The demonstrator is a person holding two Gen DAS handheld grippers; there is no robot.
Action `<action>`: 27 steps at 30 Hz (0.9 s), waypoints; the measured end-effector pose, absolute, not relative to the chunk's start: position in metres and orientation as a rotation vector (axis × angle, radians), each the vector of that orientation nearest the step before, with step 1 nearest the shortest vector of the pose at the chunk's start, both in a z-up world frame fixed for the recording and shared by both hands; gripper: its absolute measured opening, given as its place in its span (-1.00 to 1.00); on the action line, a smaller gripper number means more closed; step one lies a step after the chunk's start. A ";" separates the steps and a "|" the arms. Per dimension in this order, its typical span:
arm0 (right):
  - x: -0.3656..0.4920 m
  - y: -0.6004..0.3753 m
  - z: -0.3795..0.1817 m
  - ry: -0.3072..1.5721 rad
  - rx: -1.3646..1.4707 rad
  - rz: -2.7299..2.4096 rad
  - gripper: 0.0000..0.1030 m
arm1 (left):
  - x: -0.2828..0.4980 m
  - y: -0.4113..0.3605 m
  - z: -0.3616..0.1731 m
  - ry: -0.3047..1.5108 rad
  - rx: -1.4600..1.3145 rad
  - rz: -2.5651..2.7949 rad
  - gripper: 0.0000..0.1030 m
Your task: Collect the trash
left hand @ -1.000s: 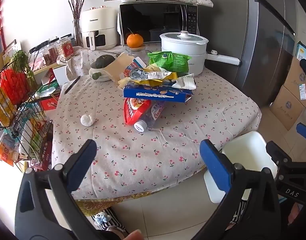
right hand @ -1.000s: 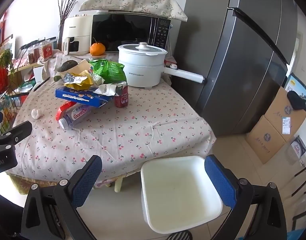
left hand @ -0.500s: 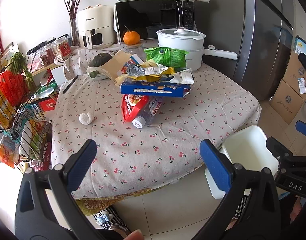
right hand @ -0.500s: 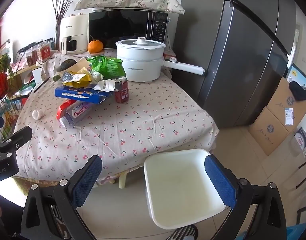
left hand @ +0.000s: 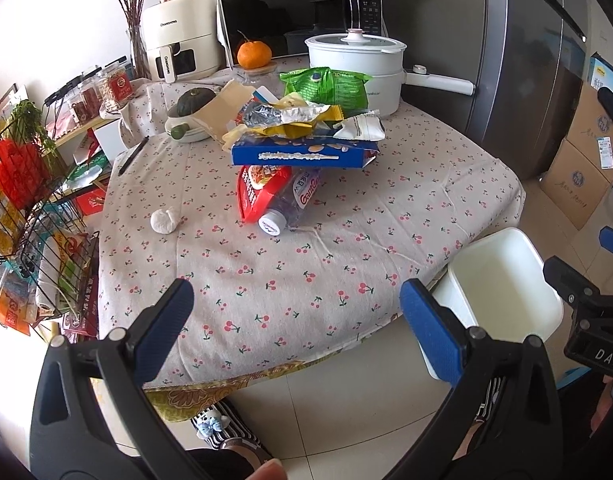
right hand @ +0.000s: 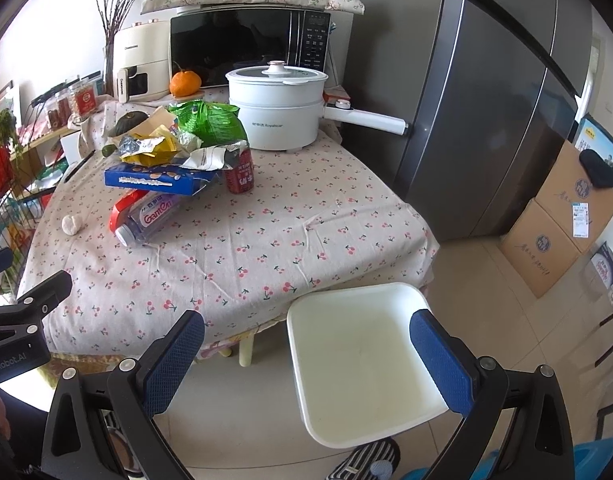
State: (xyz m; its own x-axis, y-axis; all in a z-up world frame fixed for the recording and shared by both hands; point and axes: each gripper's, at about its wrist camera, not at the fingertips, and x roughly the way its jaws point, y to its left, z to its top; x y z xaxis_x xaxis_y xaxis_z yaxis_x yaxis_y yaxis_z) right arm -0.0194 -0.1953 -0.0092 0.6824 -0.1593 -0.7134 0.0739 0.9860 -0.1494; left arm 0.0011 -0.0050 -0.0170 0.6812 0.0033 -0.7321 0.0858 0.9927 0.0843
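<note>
Trash (left hand: 302,140) sits heaped at the centre of the left wrist view, on the cherry-print tablecloth (left hand: 346,240) — a blue flat box (left hand: 298,154) carrying crumpled yellow and silver wrappers (left hand: 290,118), with a green bag (left hand: 326,86) behind it. Under the box's near edge lie a red packet (left hand: 256,188) and a clear plastic bottle (left hand: 290,204) on its side, cap toward the camera. A red can (right hand: 239,172) stands upright just right of the box in the right wrist view. A small white crumpled ball (left hand: 164,220) lies alone, left of the pile.

The white bin (right hand: 362,364) stands on the tiled floor at the table's near right corner, lower centre of the right wrist view.

The left gripper (left hand: 294,320) hangs over the table's near edge, jaws wide apart and holding nothing. The right gripper (right hand: 306,344) hangs above the bin — jaws likewise spread and empty.

Behind the pile stand a white pot (left hand: 356,68), an orange (left hand: 253,54) and a microwave (left hand: 298,20).
</note>
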 end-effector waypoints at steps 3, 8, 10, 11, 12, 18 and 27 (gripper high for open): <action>-0.019 -0.196 -0.009 0.809 -0.117 -0.136 1.00 | 0.001 -0.006 -0.018 0.828 0.115 -0.052 0.99; -0.019 -0.197 -0.008 0.805 -0.118 -0.141 1.00 | 0.000 -0.007 -0.017 0.826 0.116 -0.057 0.99; -0.020 -0.196 -0.007 0.801 -0.121 -0.145 1.00 | 0.001 -0.008 -0.017 0.826 0.118 -0.058 0.99; -0.020 -0.198 -0.006 0.799 -0.123 -0.145 1.00 | 0.001 -0.008 -0.017 0.824 0.119 -0.058 0.99; -0.020 -0.198 -0.006 0.796 -0.124 -0.146 1.00 | 0.000 -0.008 -0.016 0.824 0.118 -0.059 0.99; -0.022 -0.197 -0.003 0.783 -0.127 -0.152 1.00 | -0.002 -0.009 -0.014 0.815 0.113 -0.065 0.99; -0.024 -0.195 0.007 0.746 -0.136 -0.159 1.00 | -0.003 -0.010 -0.010 0.792 0.116 -0.067 0.99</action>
State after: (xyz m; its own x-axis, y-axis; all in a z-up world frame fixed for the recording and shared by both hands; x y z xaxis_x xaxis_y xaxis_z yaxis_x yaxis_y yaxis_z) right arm -0.0240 -0.1955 0.0066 0.7236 -0.1920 -0.6629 0.0953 0.9791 -0.1795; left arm -0.0033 -0.0104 -0.0097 0.7010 -0.0163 -0.7129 0.1034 0.9915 0.0790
